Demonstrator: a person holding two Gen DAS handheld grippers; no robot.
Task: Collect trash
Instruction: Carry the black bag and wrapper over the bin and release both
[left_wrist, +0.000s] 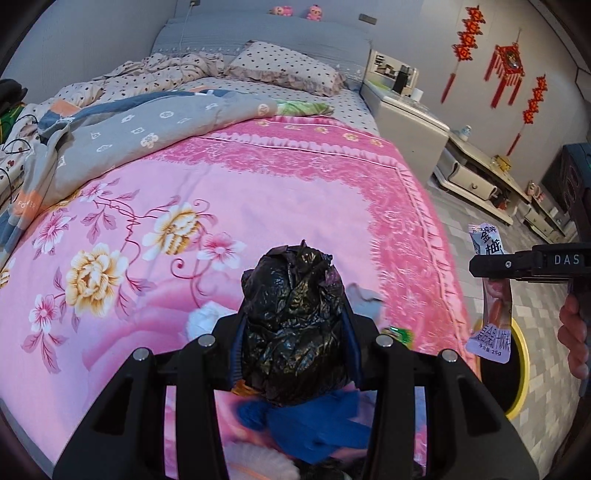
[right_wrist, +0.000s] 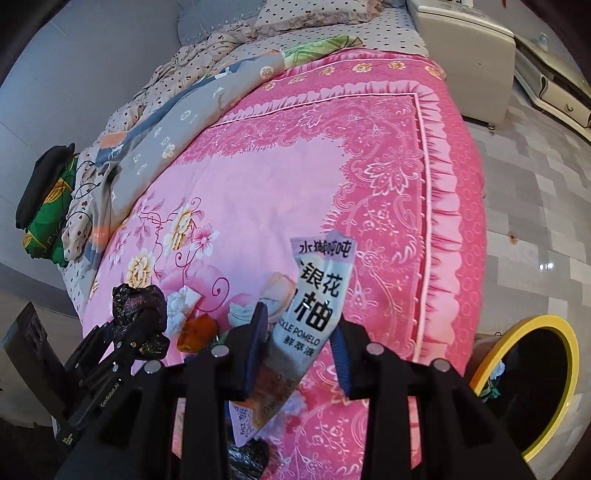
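A: On the left?
B: The left gripper (left_wrist: 291, 325) clamps a crumpled black bag (left_wrist: 293, 317) over the pink bedspread (left_wrist: 258, 177).
A: And right?
B: The right gripper (right_wrist: 299, 339) pinches a drink sachet (right_wrist: 317, 299) (its lower end blurred, perhaps torn) near the bed's edge; a yellow-rimmed bin (right_wrist: 554, 325) stands on open floor beyond.

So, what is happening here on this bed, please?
A person is collecting trash from the pink flowered bedspread with two handheld grippers. The left gripper is shut on a crumpled black plastic bag, and the right gripper is shut on a pale printed snack wrapper. Both are lifted above the bed. Crumpled white tissues and an orange wrapper lie there. A yellow-rimmed bin stands on the floor beside it.
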